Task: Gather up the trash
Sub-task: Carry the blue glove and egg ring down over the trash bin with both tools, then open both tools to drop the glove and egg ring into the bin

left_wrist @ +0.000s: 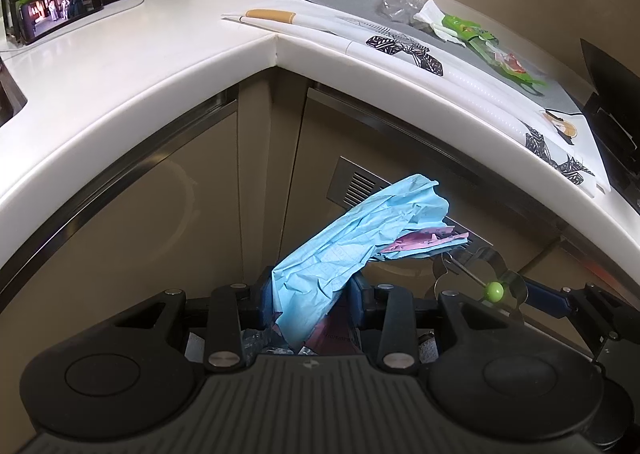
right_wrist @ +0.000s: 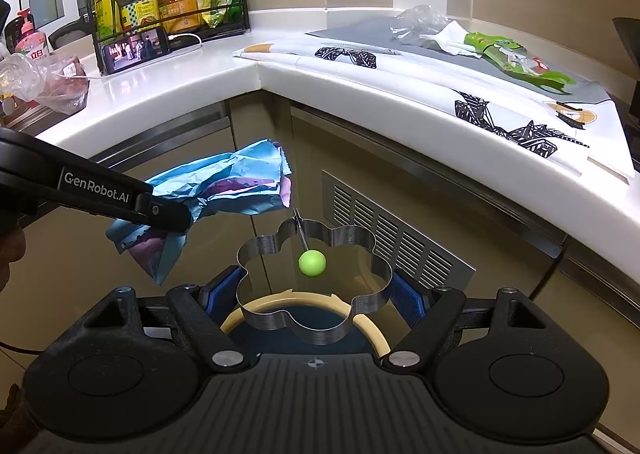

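Crumpled blue paper, with a pink-purple sheet folded inside it, is pinched between the blue pads of the left gripper, whose jaws are closed tight on the wad; the paper sticks up and to the right from the fingers, in the air in front of the beige cabinet doors below the white counter. In the right wrist view the left gripper reaches in from the left edge, angled slightly downward, with the blue paper spilling out on both sides of its fingertips. The right gripper points forward at the cabinet corner and holds a flower-shaped metal ring mould by its two sides, the jaws spread about as wide as the mould and pressing on it; the mould's thin handle ends in a green ball. Below the mould sits a round bin with a cream rim, its dark opening directly under the ring. The two grippers are near each other, the paper just left of the mould. On the counter's patterned mat lie a clear plastic bag, a white tissue and green wrappers, well apart from both grippers.
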`<move>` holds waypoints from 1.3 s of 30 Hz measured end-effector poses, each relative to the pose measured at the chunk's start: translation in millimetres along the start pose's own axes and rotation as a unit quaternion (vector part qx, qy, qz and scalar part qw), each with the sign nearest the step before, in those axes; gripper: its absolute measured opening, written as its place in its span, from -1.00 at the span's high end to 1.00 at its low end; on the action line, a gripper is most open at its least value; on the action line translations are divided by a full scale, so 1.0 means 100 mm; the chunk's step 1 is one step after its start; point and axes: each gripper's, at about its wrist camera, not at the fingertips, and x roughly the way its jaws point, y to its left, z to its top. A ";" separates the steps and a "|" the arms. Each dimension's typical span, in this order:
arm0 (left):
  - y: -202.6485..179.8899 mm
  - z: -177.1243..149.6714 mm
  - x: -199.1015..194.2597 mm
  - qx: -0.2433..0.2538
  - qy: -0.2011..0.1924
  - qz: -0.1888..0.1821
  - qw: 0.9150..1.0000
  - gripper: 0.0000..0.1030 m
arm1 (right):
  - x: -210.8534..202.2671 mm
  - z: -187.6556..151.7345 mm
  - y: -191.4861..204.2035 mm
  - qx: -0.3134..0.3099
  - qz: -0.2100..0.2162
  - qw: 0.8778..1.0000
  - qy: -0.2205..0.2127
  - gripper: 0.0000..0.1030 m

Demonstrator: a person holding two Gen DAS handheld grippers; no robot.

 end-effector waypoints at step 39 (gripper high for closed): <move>0.17 -0.34 1.13 -0.027 0.155 0.036 0.987 0.22 | 0.84 -0.43 0.08 -0.065 0.003 0.988 0.141 -0.59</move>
